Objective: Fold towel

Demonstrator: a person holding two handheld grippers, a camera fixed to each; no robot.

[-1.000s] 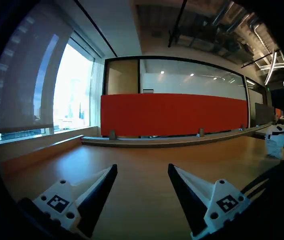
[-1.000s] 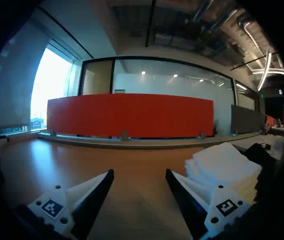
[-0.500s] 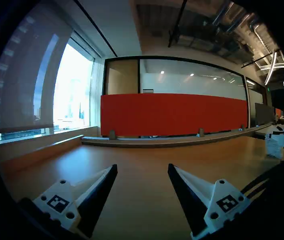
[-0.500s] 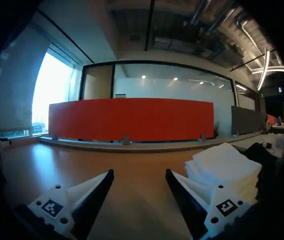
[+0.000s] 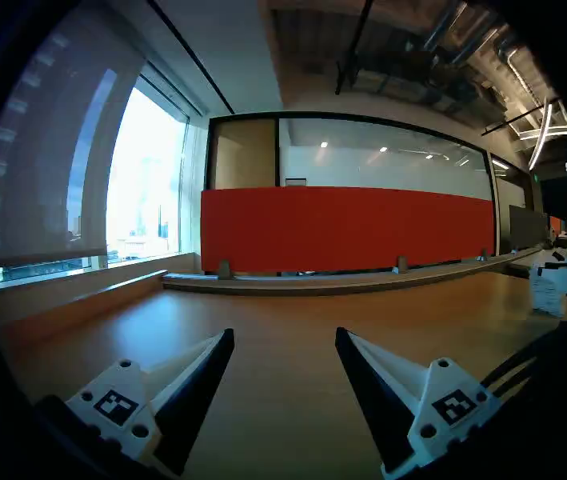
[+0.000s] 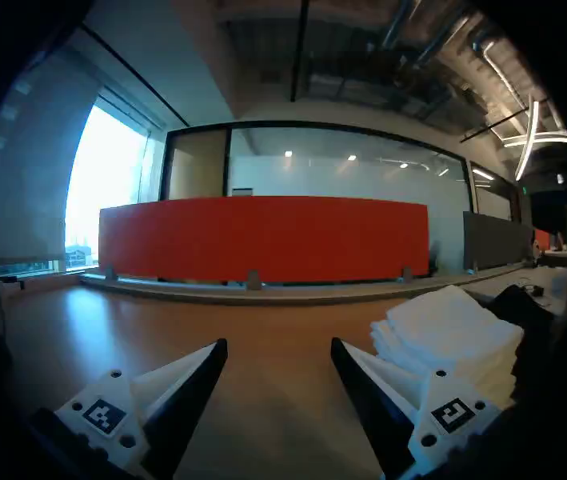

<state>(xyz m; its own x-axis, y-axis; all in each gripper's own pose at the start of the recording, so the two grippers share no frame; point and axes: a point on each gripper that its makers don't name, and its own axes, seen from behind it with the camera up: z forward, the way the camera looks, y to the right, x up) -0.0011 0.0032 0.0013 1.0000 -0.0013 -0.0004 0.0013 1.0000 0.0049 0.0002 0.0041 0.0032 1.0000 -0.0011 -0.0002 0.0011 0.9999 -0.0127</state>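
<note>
Tabletop (image 6: pixel 283 336) of brown wood holds folded towels (image 6: pixel 451 328) before a red partition (image 6: pixel 263 236).

The stacked towels (image 6: pixel 451 340) are plain white. The table (image 6: pixel 283 328) is warm orange-brown wood, and the divider panel (image 6: pixel 263 238) is solid red. The left gripper (image 5: pixel 283 352) and right gripper (image 6: pixel 277 356) are black inside and white outside, with black-and-white square markers. A far object (image 5: pixel 551 288) looks white, possibly dark-patterned.

Smooth glossy wood table (image 6: pixel 283 336) w/ soft matt cloth towels (image 6: pixel 451 328).
</note>
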